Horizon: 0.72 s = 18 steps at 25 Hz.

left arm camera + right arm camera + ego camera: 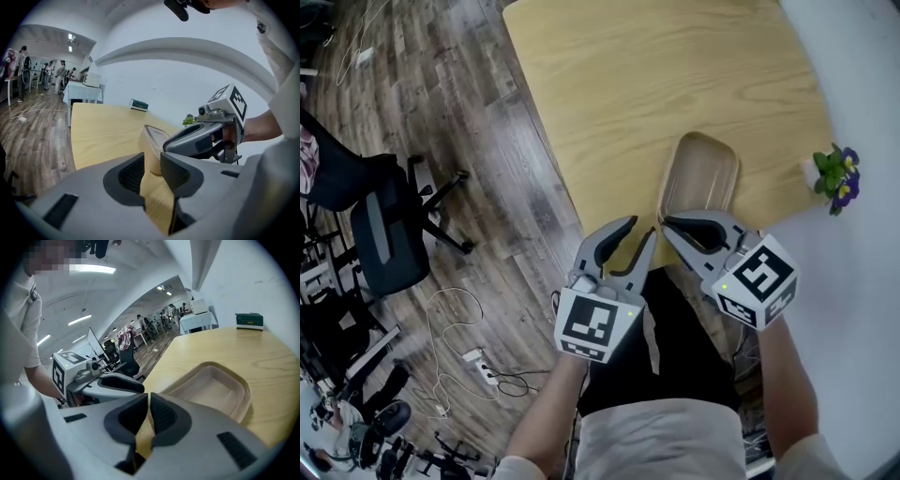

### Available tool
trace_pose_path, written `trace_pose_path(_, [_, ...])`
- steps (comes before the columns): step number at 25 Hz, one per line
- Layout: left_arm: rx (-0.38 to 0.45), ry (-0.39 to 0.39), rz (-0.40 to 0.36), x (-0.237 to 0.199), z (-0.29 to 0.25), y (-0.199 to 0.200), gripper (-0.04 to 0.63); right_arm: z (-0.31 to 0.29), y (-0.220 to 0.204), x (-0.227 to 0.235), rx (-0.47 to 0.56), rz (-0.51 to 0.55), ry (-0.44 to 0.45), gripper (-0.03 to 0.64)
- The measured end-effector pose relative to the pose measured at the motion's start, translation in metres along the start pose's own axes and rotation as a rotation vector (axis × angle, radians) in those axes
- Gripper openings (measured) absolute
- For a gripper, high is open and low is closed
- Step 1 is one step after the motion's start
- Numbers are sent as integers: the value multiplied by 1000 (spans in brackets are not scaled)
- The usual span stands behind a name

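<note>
A shallow beige tray [701,142] lies empty on the pale wooden table [628,75], near its front edge. My left gripper [641,226] hovers at that edge just left of the tray, jaws a little apart and holding nothing. In the left gripper view the tray [154,136] shows through the gap of the left gripper [152,164]. My right gripper [667,222] sits at the tray's near end, its pads nearly together with nothing between them. The right gripper [147,401] has the tray [243,394] just ahead to its right. The two grippers' tips are close together.
A small potted plant with purple flowers [834,178] stands by the white wall at right. A green box [249,320] lies at the table's far end. Left of the table are a black office chair [384,225] and a power strip with cables [478,361] on the wooden floor.
</note>
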<state>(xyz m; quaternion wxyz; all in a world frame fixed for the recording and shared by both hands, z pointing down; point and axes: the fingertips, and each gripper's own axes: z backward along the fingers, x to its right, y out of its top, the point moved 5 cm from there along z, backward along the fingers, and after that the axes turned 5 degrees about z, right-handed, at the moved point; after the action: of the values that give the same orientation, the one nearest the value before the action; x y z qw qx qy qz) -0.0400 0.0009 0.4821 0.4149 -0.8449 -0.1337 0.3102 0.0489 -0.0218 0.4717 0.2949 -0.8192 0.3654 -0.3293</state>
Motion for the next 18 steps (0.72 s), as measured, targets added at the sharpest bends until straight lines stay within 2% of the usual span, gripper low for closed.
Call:
trace_pose_path(8, [21, -121, 33, -5, -9, 6, 106, 4, 4, 1, 56, -60, 32, 21])
trace_pose_path(18, [-15, -162, 82, -15, -21, 2, 106, 2, 7, 7, 62, -63, 16, 18])
